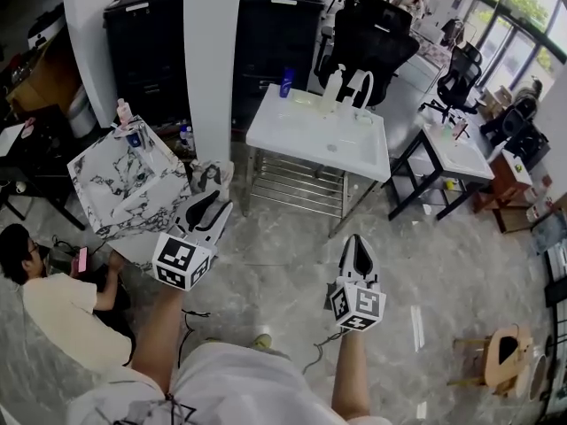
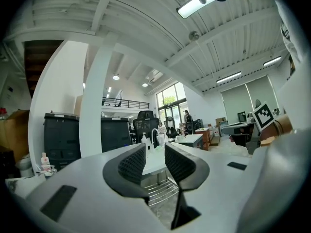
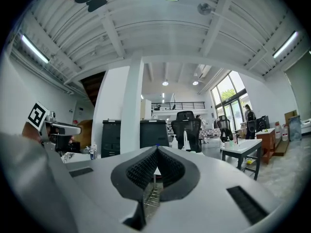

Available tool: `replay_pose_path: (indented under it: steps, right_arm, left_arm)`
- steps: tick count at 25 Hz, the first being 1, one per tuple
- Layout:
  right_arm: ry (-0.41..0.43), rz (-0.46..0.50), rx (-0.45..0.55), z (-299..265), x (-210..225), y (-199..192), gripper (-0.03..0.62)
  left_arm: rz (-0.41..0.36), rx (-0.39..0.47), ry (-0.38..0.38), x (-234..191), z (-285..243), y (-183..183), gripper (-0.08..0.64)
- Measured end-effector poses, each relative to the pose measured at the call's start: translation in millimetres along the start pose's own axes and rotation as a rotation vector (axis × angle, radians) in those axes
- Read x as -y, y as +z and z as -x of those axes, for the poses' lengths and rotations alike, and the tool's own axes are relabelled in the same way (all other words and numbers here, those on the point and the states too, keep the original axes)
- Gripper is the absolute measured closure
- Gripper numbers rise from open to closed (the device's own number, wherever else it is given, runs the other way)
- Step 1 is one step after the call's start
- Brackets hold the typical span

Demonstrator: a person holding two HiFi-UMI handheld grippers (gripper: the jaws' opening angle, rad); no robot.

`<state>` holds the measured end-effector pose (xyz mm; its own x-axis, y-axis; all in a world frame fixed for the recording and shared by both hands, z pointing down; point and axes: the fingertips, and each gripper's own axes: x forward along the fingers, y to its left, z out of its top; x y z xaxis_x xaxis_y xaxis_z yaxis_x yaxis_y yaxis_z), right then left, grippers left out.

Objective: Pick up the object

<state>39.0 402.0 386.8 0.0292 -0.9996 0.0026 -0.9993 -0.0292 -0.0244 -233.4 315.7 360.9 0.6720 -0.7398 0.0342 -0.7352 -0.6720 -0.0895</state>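
Still approaching: left gripper (image 1: pixel 211 211) fingers apart, right gripper (image 1: pixel 358 250) fingers pressed together, both empty. The white counter (image 1: pixel 301 138) lies well ahead; next likely means closing in.

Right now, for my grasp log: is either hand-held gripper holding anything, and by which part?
Nothing is held. The left hand-held gripper is open, with nothing between its jaws; the right hand-held gripper is shut on nothing.

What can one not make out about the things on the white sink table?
Blue bottle, head view: label too small to read.
White sink table, left gripper view: mostly hidden behind the left gripper.
Same table, right gripper view: nearly all hidden behind the shut right gripper.
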Motion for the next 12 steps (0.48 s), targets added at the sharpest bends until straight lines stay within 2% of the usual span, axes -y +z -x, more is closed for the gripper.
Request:
replay_pose_path:
  steps: [5, 12]
  right_arm:
    - [0.034, -0.058, 0.041, -14.4, 32.1, -5.9, 0.586]
    - [0.083, -0.063, 0.036, -35.5, 58.4, -19.0, 0.591]
  left_arm:
    - [-0.005, -0.003, 0.021, 21.2, -27.7, -2.4, 0.443]
    - [-0.016, -0.027, 0.018, 47.5, -57.7, -9.5, 0.443]
